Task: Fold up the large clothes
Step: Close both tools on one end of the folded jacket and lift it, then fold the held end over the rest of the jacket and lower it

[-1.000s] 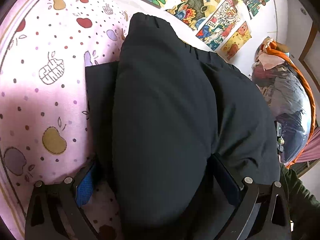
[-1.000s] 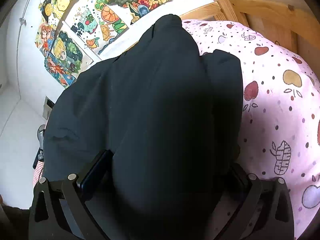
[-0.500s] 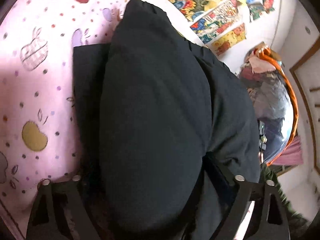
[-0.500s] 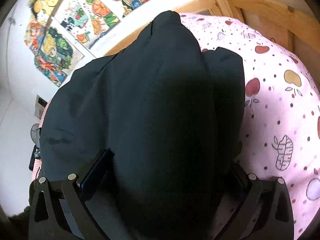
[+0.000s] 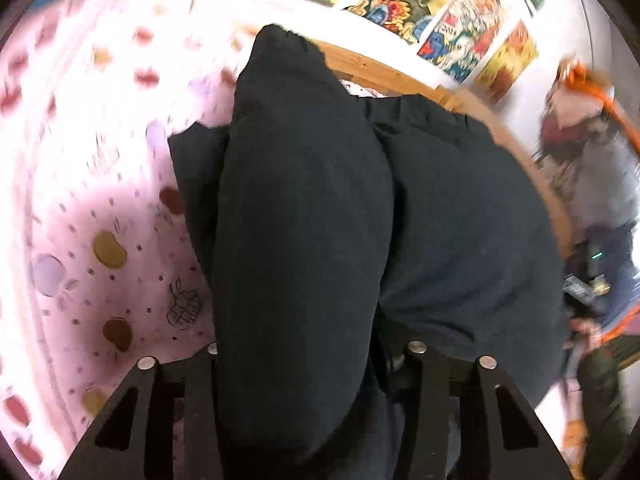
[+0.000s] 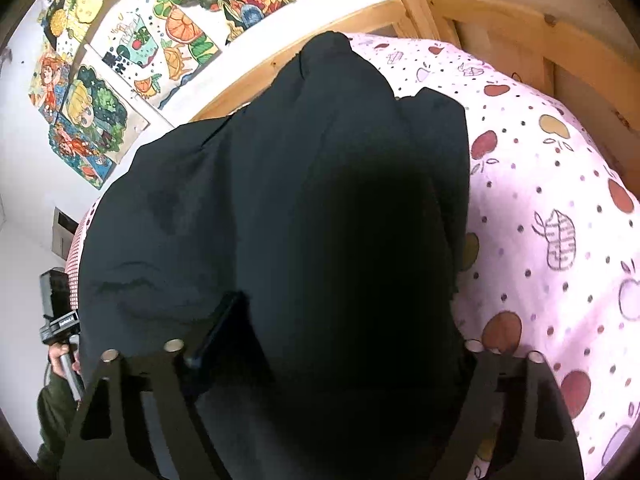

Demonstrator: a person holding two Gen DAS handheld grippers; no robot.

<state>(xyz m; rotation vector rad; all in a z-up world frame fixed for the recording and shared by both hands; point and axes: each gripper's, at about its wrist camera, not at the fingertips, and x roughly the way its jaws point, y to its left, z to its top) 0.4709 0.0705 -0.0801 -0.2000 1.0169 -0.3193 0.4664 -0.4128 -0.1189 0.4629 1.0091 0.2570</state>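
Left gripper: jaws closing, a thick fold of the black padded garment bulging between them; fabric hides the pads, so pad contact cannot be told.

Right gripper: jaws closing, set wider, a broad fold of the same garment between them; one dark finger lies against the cloth.

Garment: black, puffy, matte, bunched in rounded rolls, on the pink fruit-print bedsheet.

Open room: bare sheet on the garment's outer sides.

Edges: wooden bed frame beyond the sheet; farther, a wall of coloured drawings. Orange-rimmed clothes hamper off the bed.
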